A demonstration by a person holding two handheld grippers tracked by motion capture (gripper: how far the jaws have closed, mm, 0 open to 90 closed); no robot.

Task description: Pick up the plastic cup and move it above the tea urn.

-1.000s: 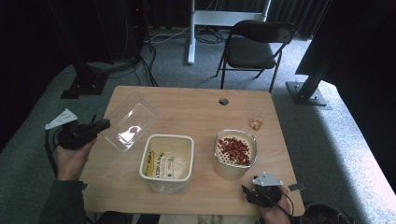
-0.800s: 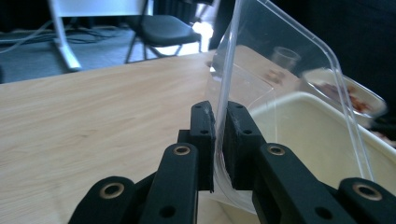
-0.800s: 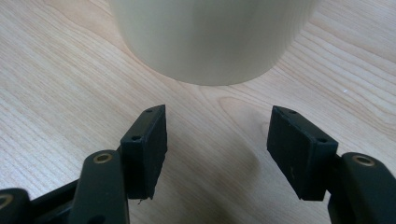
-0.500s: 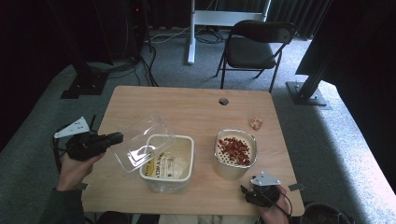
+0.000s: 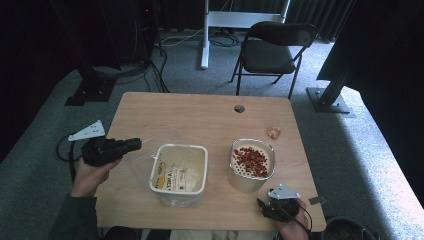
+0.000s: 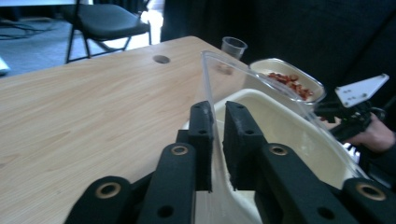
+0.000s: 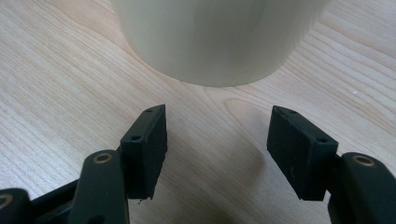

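A pale wooden surface (image 5: pixel 200 115) is seen from above, with a round hole (image 5: pixel 239 108) near its far edge; a black folding chair (image 5: pixel 274 52) is stood on the grey carpet beyond it. Near the middle of the surface a cream tub (image 5: pixel 178 172) is set, open at the top, with a printed label showing inside it; to its right, apart from it, a second cream tub (image 5: pixel 251 165) is placed, topped with red pieces (image 5: pixel 251 161). A small pale scrap (image 5: pixel 273 132) is left farther back on the right.

A clear lid (image 6: pixel 243 88) is held tilted on edge just left of the open tub, its far end raised over that tub's rim; in the high view it is hard to make out. The left hand-held gripper (image 5: pixel 137 145) is held above the surface's left edge, pointing right, and its jaws are pressed together on the lid's near edge, as the left gripper view shows (image 6: pixel 217 144); a small clear cup (image 6: pixel 233 46) is seen beyond the lid in that view.

The right hand-held gripper (image 5: pixel 263 205) is rested at the near right edge; its jaws are spread with nothing but bare wood between them (image 7: pixel 217 149), and the base of the right tub (image 7: pixel 215 37) is faced just ahead.
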